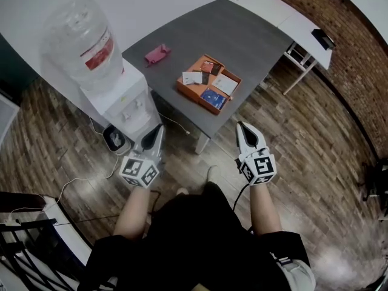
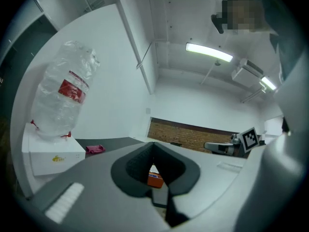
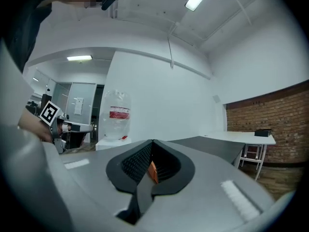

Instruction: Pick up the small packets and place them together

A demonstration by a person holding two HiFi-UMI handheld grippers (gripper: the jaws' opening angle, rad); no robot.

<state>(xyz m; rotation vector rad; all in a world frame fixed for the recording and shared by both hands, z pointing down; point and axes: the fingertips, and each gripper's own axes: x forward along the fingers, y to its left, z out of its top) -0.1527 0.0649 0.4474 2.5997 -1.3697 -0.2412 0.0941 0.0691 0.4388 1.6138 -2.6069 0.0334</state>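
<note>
1. Two grippers are being held level, well short of the grey table. The left gripper is being shown with its jaws pressed together and nothing between them. The right gripper is being shown the same way, shut and empty.
2. The small packets are being seen ahead of both grippers, between their two lines of aim and a little nearer the right one. They are lying in an orange tray near the table's closest corner, with a white packet and a blue packet side by side among darker ones.
3. Packets lying close in one tray are being judged to fit two stages: already gathered there, or waiting to be gathered more tightly. Which stage it is cannot be settled from this.
4. At either stage, the carry is being judged best done with both grippers level and apart from each other. Room is being called for at the water dispenser, which stands just ahead and outboard of the left gripper.
5. The packets are being judged thin and flat, lying low under the tray's rim, so a pinch at an edge would suit them better than a press from above.
6. A pink thing is being seen further ahead of the left gripper, apart from the tray.
</note>
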